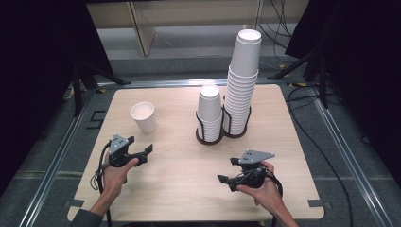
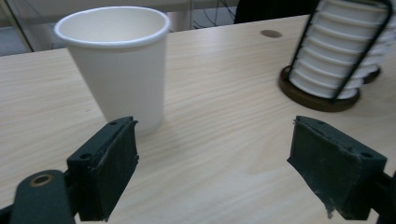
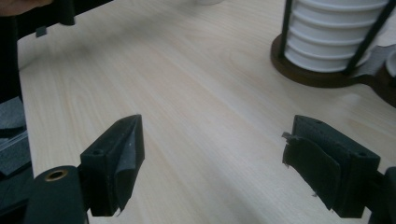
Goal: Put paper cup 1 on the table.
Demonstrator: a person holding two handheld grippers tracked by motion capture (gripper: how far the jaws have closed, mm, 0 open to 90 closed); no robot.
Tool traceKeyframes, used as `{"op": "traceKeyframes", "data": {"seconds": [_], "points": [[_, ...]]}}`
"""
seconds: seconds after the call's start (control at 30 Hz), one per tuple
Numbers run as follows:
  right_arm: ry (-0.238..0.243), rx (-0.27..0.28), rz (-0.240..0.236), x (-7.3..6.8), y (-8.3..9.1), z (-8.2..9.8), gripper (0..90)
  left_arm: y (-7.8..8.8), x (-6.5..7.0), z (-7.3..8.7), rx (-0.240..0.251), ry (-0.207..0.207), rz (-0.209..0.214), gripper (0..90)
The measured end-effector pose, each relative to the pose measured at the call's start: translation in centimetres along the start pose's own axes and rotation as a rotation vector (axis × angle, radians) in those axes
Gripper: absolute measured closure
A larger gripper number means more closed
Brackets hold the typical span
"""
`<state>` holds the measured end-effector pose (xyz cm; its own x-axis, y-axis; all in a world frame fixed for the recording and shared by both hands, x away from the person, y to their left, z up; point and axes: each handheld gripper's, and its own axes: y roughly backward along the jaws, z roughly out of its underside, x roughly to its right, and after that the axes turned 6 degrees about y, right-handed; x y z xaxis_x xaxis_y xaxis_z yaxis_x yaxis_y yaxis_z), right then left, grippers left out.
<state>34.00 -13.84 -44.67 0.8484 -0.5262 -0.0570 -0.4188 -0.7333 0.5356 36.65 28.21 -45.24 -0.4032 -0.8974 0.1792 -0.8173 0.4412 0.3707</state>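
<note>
We see a light wooden counter (image 1: 189,175). Toward two o'clock of its centre, two black wire holders (image 1: 247,124) stand side by side, beyond them grey floor (image 1: 198,64) with cables (image 1: 283,19).

White paper cup (image 1: 143,116), pale woodgrain table (image 1: 179,170)

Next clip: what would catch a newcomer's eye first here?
The tall stack of white paper cups in a black wire holder at the table's far middle, with a shorter stack beside it. A single upright cup stands left of them, just ahead of the open left gripper.
</note>
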Motion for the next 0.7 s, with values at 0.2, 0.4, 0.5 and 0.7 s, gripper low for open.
{"op": "traceKeyframes", "data": {"seconds": [0.2,0.4,0.5,0.7], "points": [[-0.048,0.002,0.037,0.6,0.4,0.5,19.8,1.4,1.7,0.7,0.003,-0.007,0.046,14.3],[-0.037,-0.002,0.044,0.8,0.3,0.7,19.8,2.6,3.1,1.6,-0.008,-0.026,0.077,14.3],[-0.049,-0.001,0.031,0.8,0.3,0.8,19.8,2.9,3.9,2.1,-0.011,-0.057,0.094,14.3],[-0.051,-0.001,0.039,1.0,0.3,0.8,19.7,3.2,5.4,3.5,-0.02,-0.045,0.16,14.3]]}}
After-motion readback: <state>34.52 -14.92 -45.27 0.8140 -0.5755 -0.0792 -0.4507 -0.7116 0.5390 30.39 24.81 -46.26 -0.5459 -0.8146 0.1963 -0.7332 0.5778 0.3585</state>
